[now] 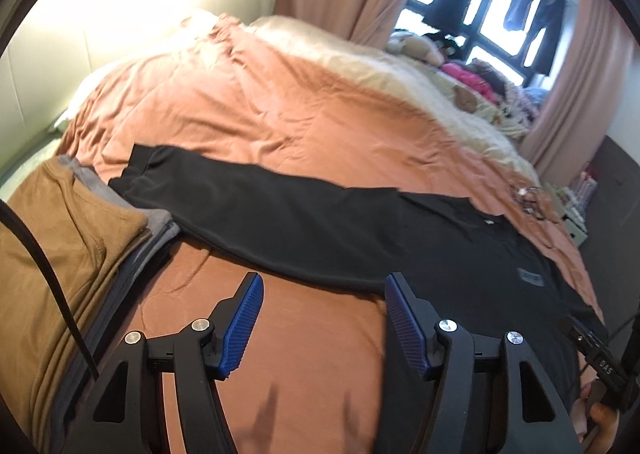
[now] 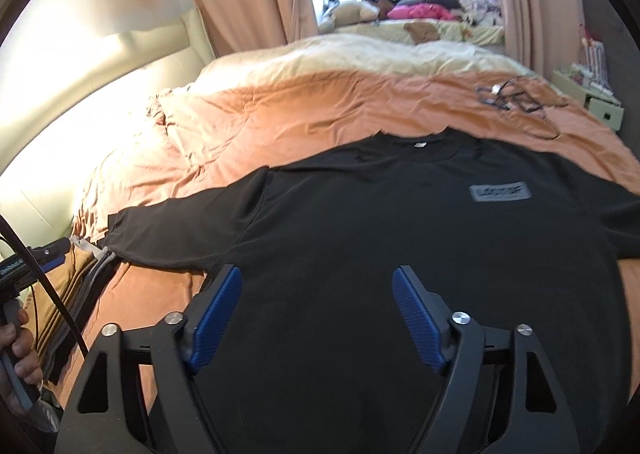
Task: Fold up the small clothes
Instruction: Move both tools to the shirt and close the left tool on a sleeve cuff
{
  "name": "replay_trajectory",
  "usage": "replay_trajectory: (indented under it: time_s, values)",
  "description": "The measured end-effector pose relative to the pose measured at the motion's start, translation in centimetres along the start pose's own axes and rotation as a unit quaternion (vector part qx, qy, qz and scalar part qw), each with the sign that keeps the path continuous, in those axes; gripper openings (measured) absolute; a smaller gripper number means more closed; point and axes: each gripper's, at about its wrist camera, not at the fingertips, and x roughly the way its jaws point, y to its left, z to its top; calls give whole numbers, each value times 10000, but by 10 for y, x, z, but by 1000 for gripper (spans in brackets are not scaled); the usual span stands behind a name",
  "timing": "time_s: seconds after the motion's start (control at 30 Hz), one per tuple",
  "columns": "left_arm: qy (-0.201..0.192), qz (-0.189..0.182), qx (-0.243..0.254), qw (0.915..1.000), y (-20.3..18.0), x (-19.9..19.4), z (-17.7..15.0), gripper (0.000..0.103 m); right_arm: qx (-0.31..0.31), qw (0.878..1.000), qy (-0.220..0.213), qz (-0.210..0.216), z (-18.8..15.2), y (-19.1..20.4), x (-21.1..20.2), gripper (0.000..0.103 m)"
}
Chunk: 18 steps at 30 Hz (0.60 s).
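1. The black T-shirt [image 2: 360,222] lies spread flat, front side up, on the orange duvet [image 1: 280,102] of the bed, near the edge where I stand. Its collar with the small white label points to the far side of the bed, and a grey patch is on the chest.
2. One sleeve [image 1: 240,190] is stretched out sideways toward the stack of folded clothes [image 1: 72,238]. I think the shirt is laid like this so that both sides can be folded inward.
3. My left gripper [image 1: 324,318] hangs above bare duvet, just before the lower edge of that sleeve. Its blue pads [image 1: 240,330] stand well apart and nothing is between them; it holds nothing.
4. My right gripper [image 2: 316,314] is over the body of the shirt, nearer its hem. Its jaws are also partly open, and the pads [image 2: 212,318] are not pressing on the cloth, so it grips nothing yet.
5. The stack, with a brown garment on top, sits at the bed's edge beside the sleeve end. I judge it to be finished work, kept close so the next piece can go on it.
6. I judge that no fold is made on this shirt yet; the next step is probably to pinch the sleeve and the side.
7. A tangle of thin cables [image 2: 516,98] lies on the duvet beyond the shirt, well apart from it.
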Motion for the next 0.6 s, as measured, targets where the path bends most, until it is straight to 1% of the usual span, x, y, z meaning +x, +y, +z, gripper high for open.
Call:
replay_trajectory:
  time_s: [0.07,0.1,0.13,0.23,0.27,0.37,0.5,0.53,0.57,0.6]
  values:
    - [156,79,-147,9997,13,19,6,63,13,9999,136,71,11,2,15,65]
    - [224,95,-233,9994,18,27,8,59,-1,9997,212,100,13,1,21,63]
    - [298,121,-321,9990,24,36,10,58,-10,9995,288,137,17,1,28,60]
    - [514,123,-576,9969,41,63,15,58,50,9988,435,206,29,-3,45,58]
    - [589,164,-638,9961,46,71,16,58,88,9985,470,251,33,-4,51,55]
    - [748,300,-809,9935,60,95,18,58,154,9976,564,380,44,-9,66,48]
    - [858,538,-963,9902,76,122,20,57,145,9965,681,468,53,-14,86,44]
    - [903,616,-969,9893,79,128,20,57,177,9959,730,514,54,-15,91,42]
    - [997,716,-1027,9871,85,138,20,57,181,9956,749,533,56,-9,99,40]
    - [1072,732,-1124,9851,90,145,19,57,188,9951,793,559,56,-9,105,40]
